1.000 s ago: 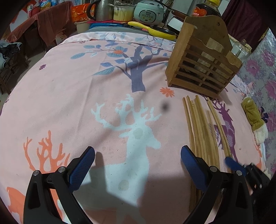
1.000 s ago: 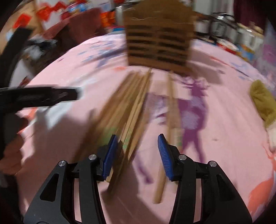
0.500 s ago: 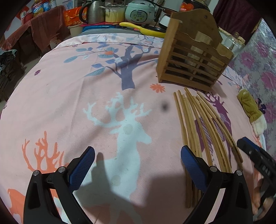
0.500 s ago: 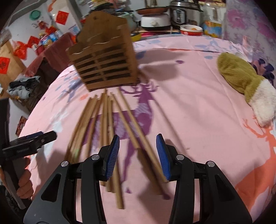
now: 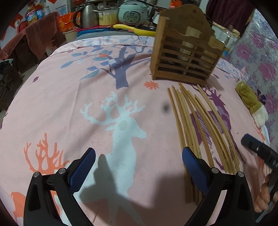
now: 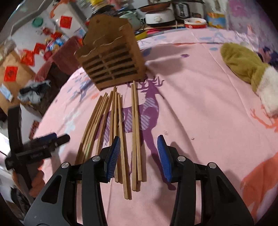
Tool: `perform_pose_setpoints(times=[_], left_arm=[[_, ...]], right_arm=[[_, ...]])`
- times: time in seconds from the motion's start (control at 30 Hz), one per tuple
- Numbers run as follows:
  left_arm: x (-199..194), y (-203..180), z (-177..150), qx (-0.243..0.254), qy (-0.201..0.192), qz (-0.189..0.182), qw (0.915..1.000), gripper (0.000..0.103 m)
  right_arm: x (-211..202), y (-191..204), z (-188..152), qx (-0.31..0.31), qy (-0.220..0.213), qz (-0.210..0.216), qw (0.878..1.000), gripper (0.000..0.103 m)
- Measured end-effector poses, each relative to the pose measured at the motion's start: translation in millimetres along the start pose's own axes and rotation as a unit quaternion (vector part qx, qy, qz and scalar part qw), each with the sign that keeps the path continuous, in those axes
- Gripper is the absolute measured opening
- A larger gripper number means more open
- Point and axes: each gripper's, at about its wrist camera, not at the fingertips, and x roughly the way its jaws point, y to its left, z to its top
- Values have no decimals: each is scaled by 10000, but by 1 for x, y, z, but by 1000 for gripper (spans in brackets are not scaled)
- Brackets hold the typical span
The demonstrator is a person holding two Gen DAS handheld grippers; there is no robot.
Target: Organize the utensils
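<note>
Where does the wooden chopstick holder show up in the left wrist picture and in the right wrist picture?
Left wrist view: the wooden chopstick holder stands upper right of centre, beyond the far tips of the chopsticks.
Right wrist view: the same holder sits upper left of centre, tilted in the picture, again past the chopsticks.
Shared landmark: the olive plush mitten, right of the holder in both.

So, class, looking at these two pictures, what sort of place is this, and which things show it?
Probably a home kitchen or dining corner: a rice cooker and kettle stand behind the cloth-covered table, with chopsticks by a wooden holder.
</note>
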Motion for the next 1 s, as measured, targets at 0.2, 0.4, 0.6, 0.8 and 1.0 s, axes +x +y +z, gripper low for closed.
perform_pose_setpoints(times=[0.2,0.4,0.6,0.8,1.0], left_arm=[[7,-12,-5,299,134,10,9995,97],[12,-21,-8,460,269,-357,9979,97],[17,-23,-11,634,267,154,9975,99],[13,7,-15,219,321,370,9986,97],[-3,1,-21,338,137,-76,9993,97]], right_arm=[[3,3,0,-115,19,-123,9999,47],[5,-3,0,30,61,-119,9999,47],[0,-4,0,77,-7,-86,9999,47],[-12,-12,-6,163,-153,-71,9997,47],[-17,-12,-15,68,-177,-66,9998,47]])
